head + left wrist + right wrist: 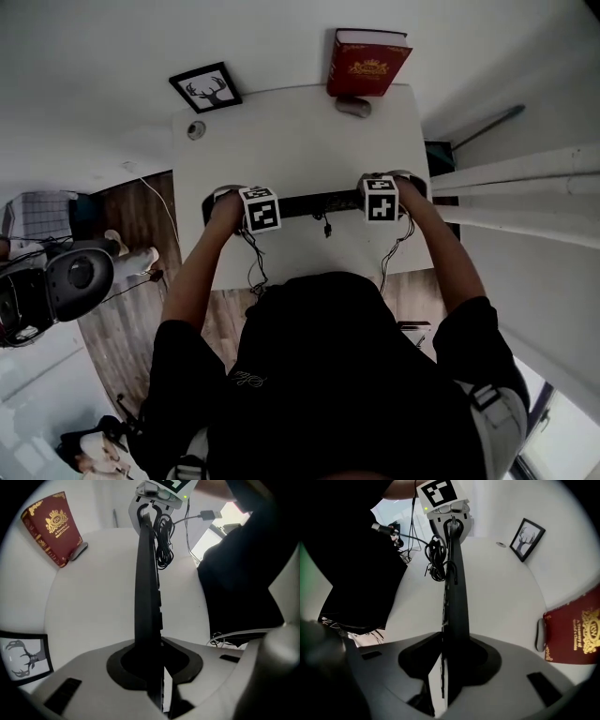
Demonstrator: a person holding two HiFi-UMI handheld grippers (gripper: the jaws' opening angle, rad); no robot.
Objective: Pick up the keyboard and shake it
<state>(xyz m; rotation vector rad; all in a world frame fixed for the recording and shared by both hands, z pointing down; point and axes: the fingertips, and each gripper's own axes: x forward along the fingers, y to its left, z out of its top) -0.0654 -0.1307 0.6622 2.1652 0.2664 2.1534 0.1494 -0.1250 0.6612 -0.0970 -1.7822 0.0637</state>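
Observation:
A black keyboard (319, 202) hangs on edge above the white table (300, 141), held at both ends. My left gripper (216, 201) is shut on its left end. In the left gripper view the keyboard (146, 583) runs straight out from between the jaws of my left gripper (157, 667). My right gripper (409, 185) is shut on the right end. The right gripper view shows the keyboard (457, 588) clamped in my right gripper (450, 663). The keyboard's coiled black cable (164, 545) dangles from its near side.
A red book (367, 64) leans at the table's far edge with a grey mouse (353, 107) in front of it. A framed deer picture (205, 88) and a small round object (195, 130) are at the far left corner. An office chair (80, 272) is on the left floor.

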